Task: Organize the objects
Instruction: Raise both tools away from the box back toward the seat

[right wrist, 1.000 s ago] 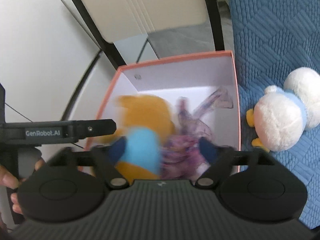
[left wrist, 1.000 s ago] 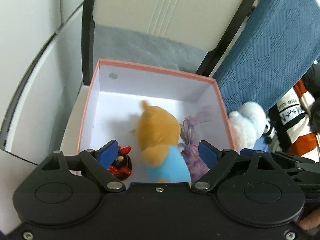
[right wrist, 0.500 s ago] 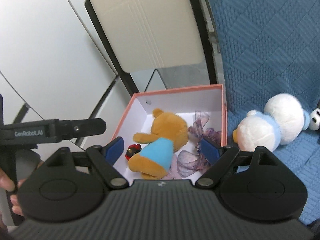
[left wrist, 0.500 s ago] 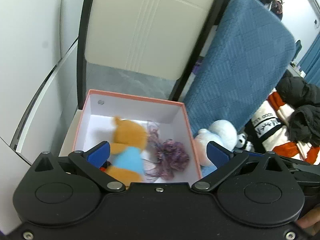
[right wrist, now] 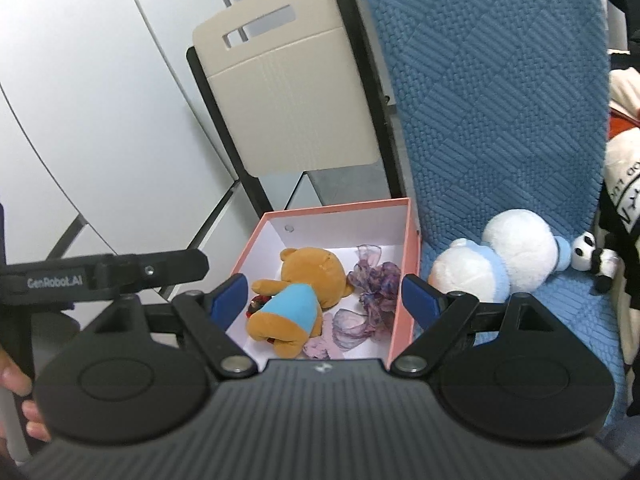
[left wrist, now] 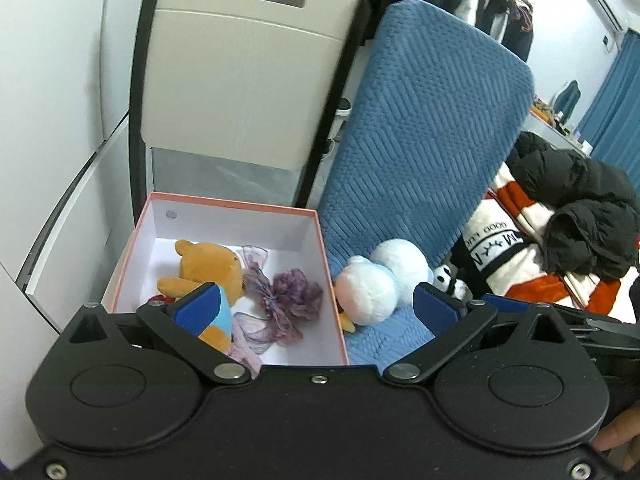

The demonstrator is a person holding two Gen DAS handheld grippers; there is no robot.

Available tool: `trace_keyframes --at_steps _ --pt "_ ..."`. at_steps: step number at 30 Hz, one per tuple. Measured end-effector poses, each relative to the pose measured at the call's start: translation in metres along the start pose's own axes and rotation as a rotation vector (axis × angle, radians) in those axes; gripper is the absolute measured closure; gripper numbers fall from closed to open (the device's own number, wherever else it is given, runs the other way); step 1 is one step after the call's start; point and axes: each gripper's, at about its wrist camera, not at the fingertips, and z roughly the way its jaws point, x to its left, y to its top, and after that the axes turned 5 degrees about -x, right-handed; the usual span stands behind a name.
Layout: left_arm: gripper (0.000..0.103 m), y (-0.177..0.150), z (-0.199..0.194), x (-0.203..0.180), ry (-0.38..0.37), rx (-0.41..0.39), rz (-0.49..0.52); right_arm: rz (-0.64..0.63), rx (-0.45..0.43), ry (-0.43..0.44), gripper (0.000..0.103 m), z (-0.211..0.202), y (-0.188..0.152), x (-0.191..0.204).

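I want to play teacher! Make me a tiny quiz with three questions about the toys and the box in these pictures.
1. True or false: the orange plush bear in a light blue shirt lies inside the pink-rimmed white cardboard box.
2. Where is the white and light blue plush duck? A) in the box B) on the blue quilted cushion beside the box C) in a gripper
3. Fill in: the left gripper and the right gripper both have their jaws ____.

Key: 1 true; 2 B; 3 open, holding nothing.
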Motion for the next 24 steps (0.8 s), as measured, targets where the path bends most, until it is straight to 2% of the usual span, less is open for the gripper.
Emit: trace_keyframes --at_steps 10,24 --pt "0.001 -0.032 -0.022 -0.054 -0.031 -0.02 0.029 0.044 -0.052 -0.038 0.018 -0.059 -0.028 -0.036" --pt "0.001 -0.083 -0.018 -0.126 -0.098 -0.025 0.106 0.071 -0.124 -0.153 0.018 -0.125 -0.069 -0.095"
